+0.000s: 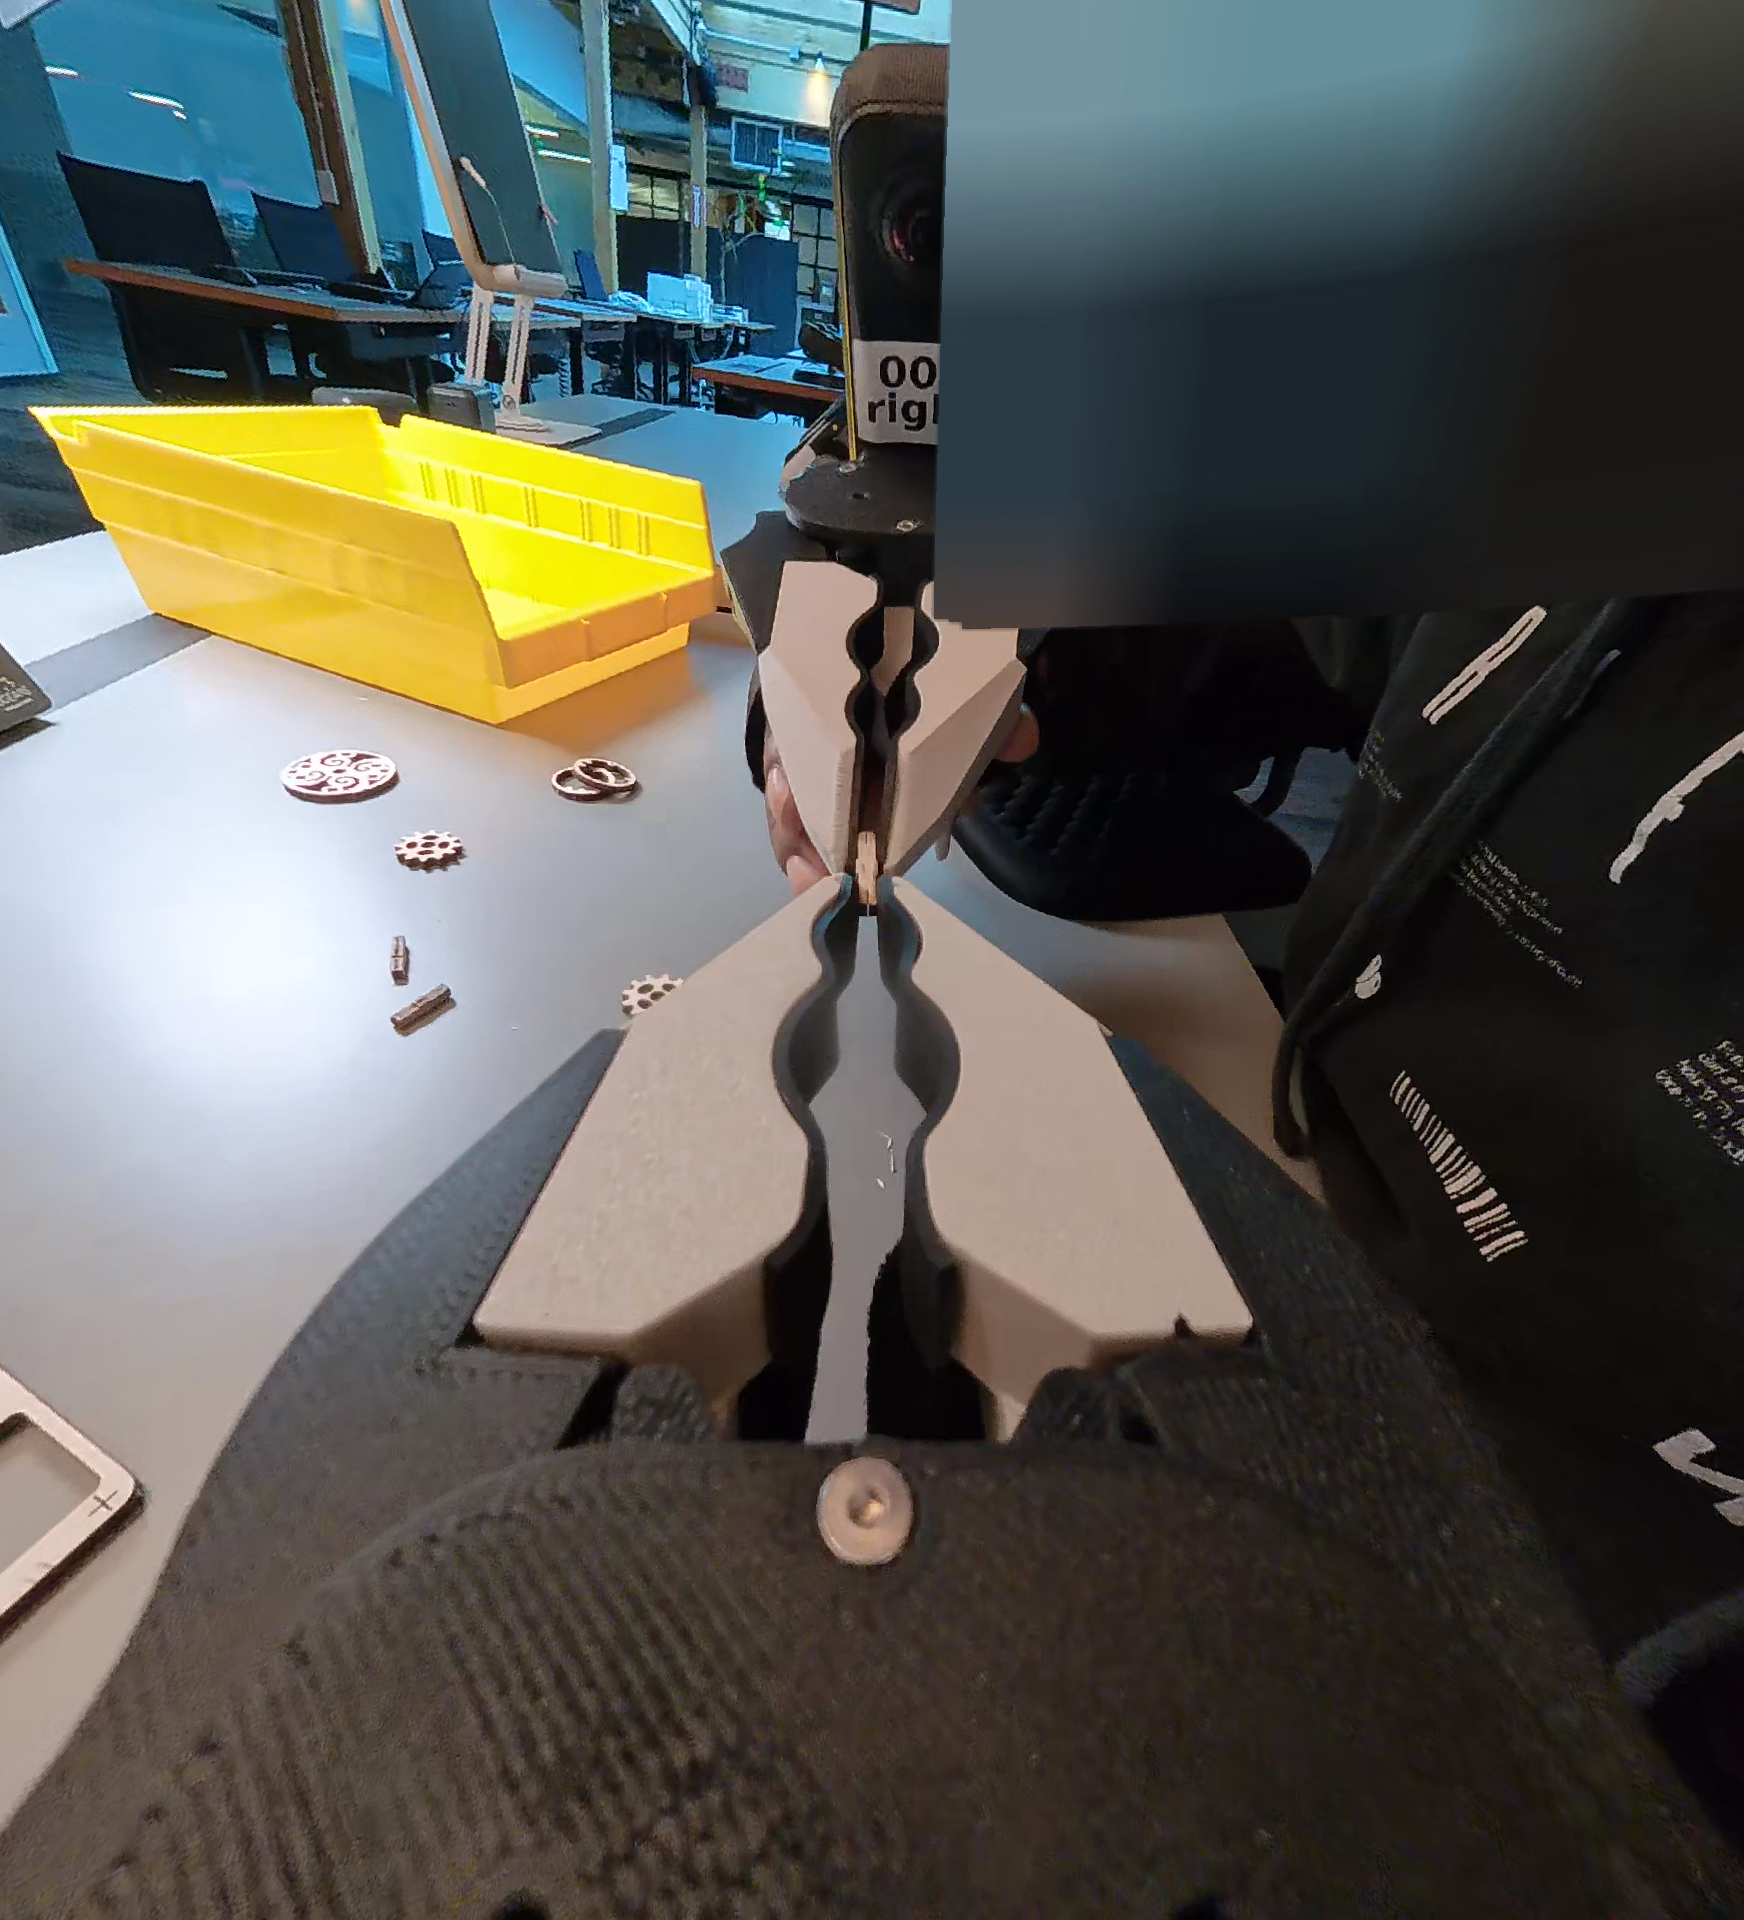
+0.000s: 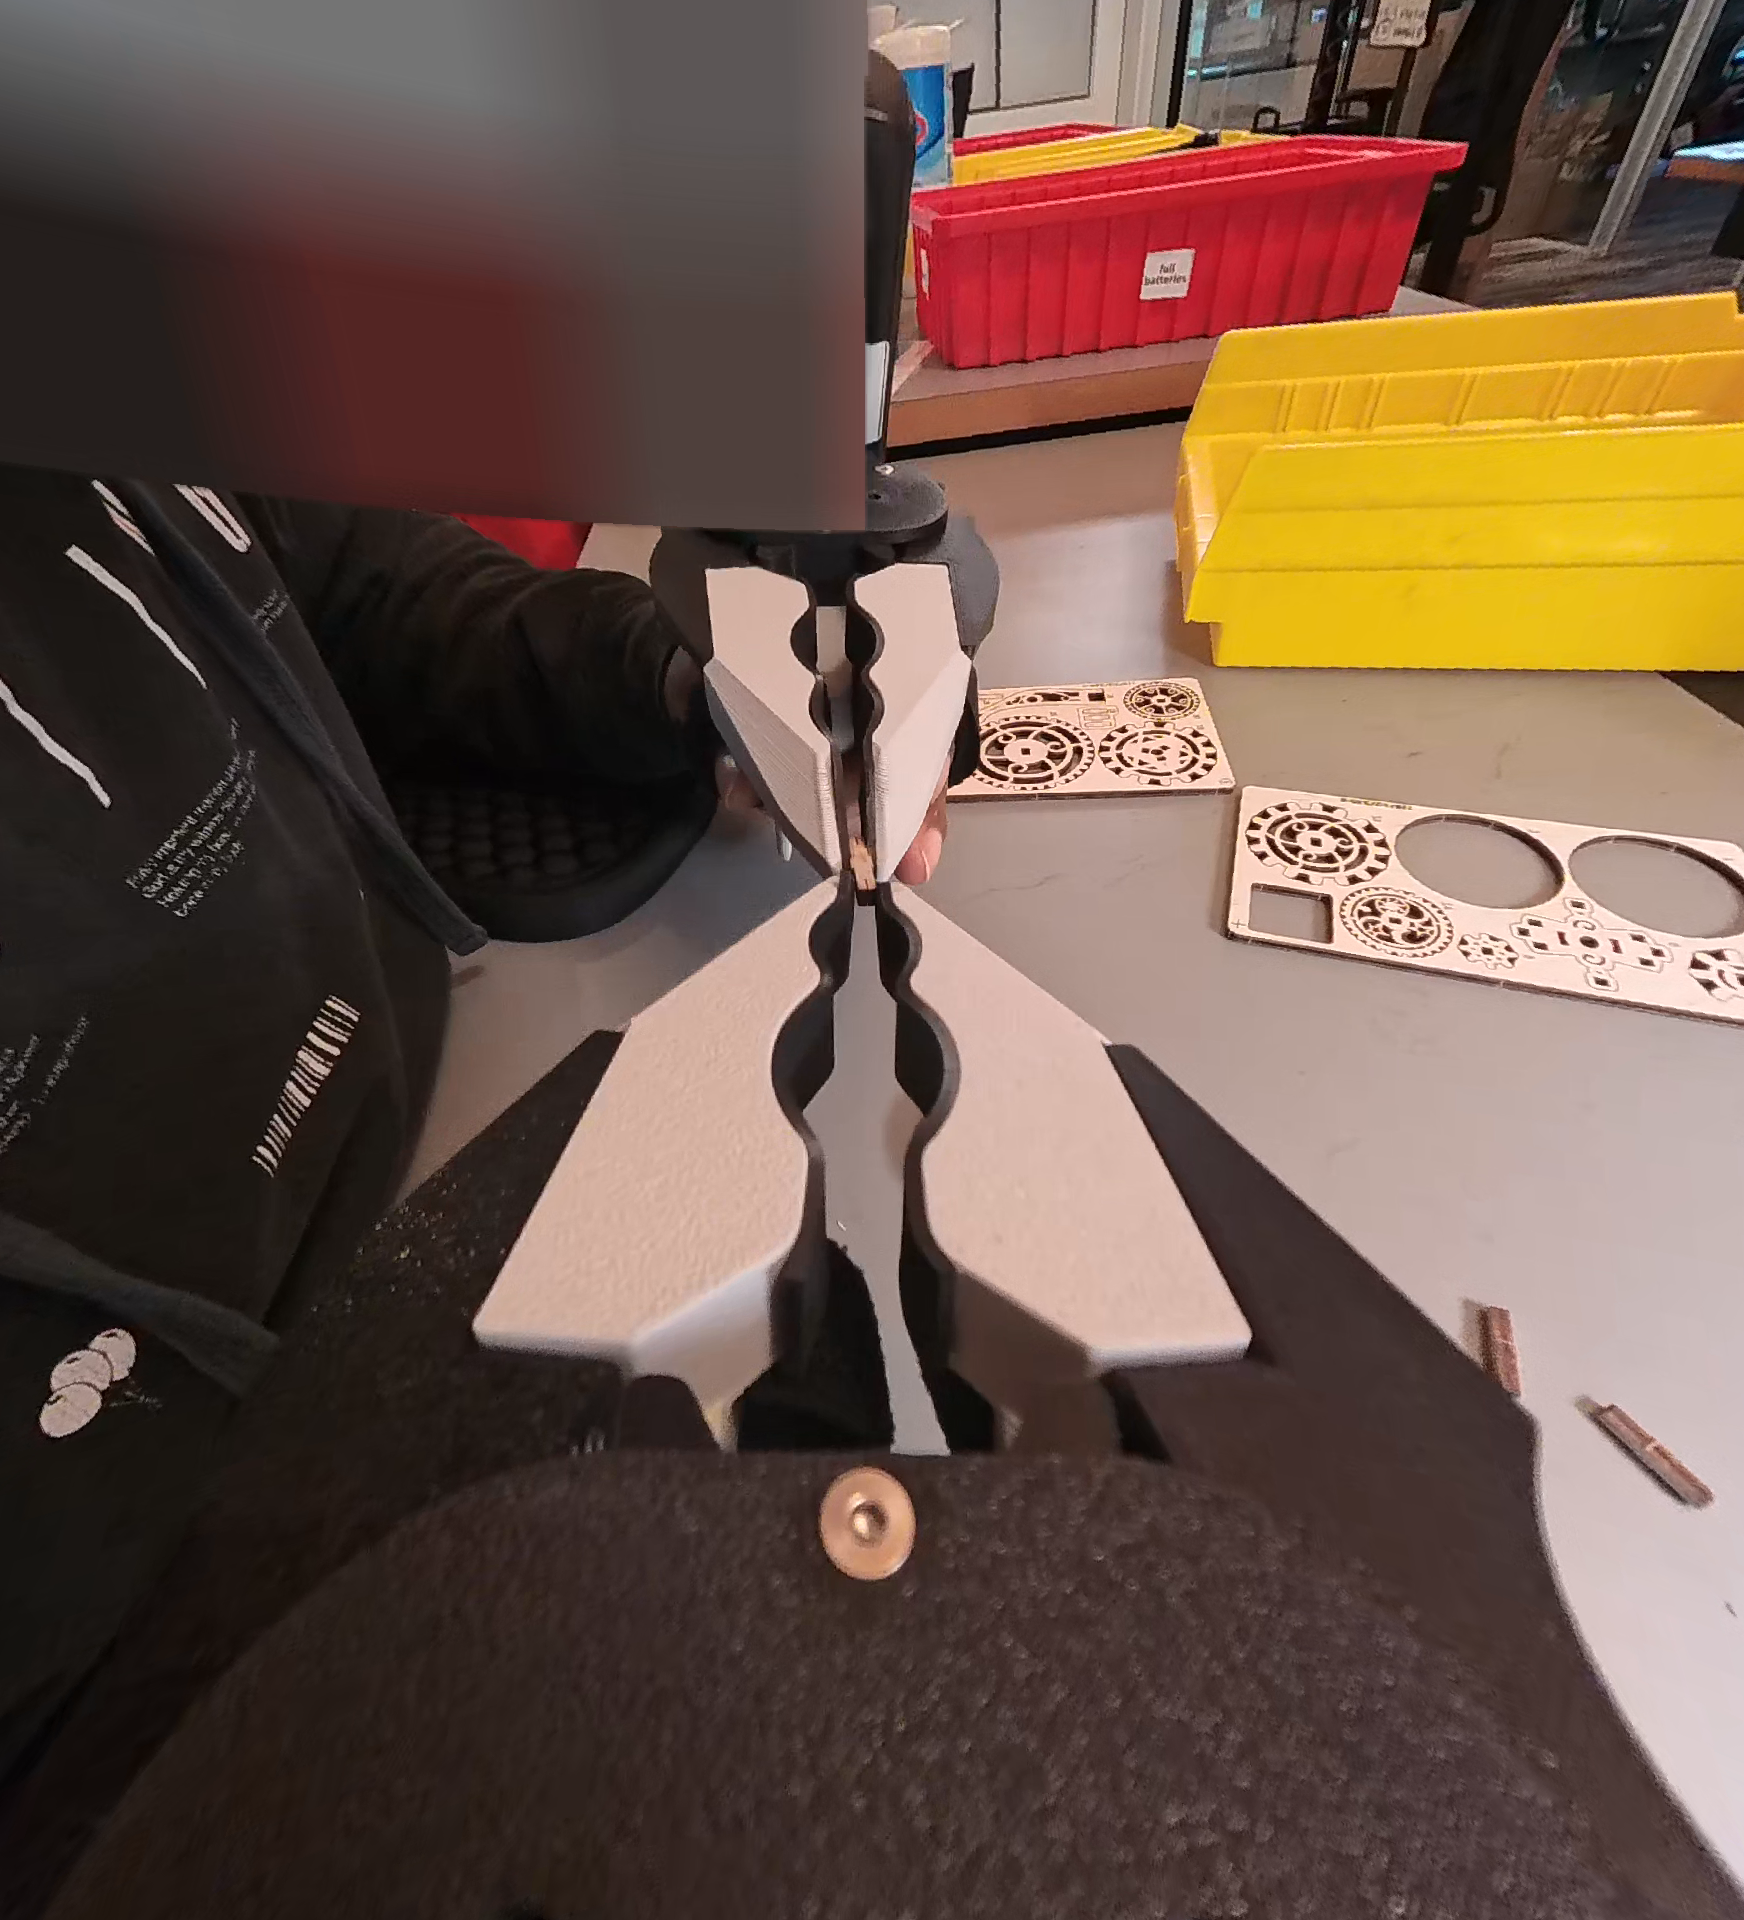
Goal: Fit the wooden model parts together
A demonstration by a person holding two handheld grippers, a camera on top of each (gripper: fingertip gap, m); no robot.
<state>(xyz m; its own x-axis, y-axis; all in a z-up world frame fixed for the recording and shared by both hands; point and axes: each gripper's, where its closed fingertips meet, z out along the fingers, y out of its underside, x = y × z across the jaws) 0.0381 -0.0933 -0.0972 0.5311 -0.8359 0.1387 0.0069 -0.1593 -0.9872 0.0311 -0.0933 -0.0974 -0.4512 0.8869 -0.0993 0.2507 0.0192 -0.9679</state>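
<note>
Left tool (image 1: 862,902): closed on small wooden piece (image 1: 863,868), held above bench (image 1: 172,987).
Right tool (image 2: 860,894): met tip to tip, clamped on same piece.
Gears (image 1: 428,850): scattered near yellow bin (image 1: 380,551).

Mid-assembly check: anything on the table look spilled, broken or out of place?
Nothing stands out. Both grippers, left and right, meet tip to tip on a small wooden piece. Loose gears, pegs and punched sheets lie flat on the table.
</note>
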